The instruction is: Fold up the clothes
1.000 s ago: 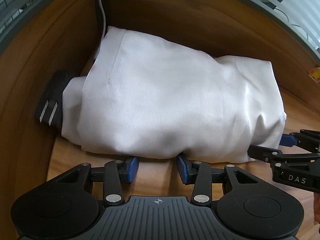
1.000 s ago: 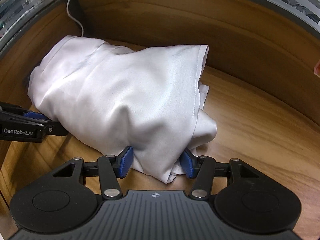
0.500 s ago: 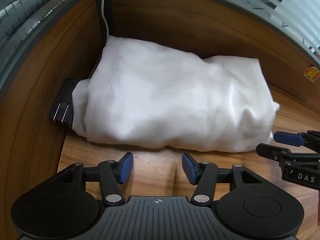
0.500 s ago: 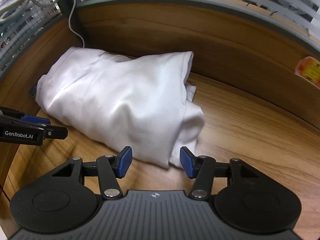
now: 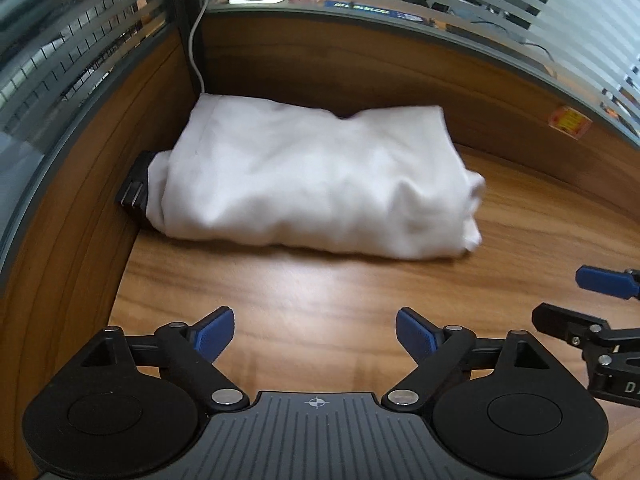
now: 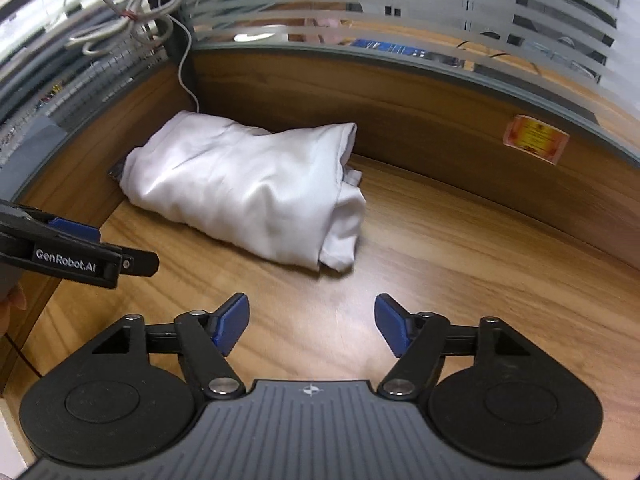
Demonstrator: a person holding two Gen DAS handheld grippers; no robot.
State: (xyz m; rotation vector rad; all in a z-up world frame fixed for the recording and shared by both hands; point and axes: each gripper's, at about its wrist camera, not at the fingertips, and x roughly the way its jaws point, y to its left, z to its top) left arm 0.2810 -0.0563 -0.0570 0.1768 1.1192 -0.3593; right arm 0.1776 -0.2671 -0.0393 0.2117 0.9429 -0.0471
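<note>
Left wrist view: the left gripper [image 5: 315,336] fills the bottom of the frame, its blue-padded fingers spread wide apart over bare wooden desk [image 5: 320,292] and holding nothing. The folded white garment [image 5: 320,184] lies in the middle of the frame, pushed toward the upper-left corner of the desk where two wooden partition walls meet. A black plug-like object [image 5: 136,192] shows at the garment's left end, partly under the cloth. A white cable [image 5: 194,48] runs down the corner to the garment's upper-left edge. At the right edge the right gripper [image 5: 592,300] enters, with a gap between its blue pad and black finger.

Right wrist view: the right gripper [image 6: 312,324] sits at the bottom, fingers set well apart, empty, above the desk [image 6: 460,264]. The white garment [image 6: 248,188] lies at centre-left, its layered open end facing right. The left gripper [image 6: 132,256] reaches in from the left edge, clear of the cloth. An orange sticker [image 6: 536,140] sits on the back wall at upper right.
</note>
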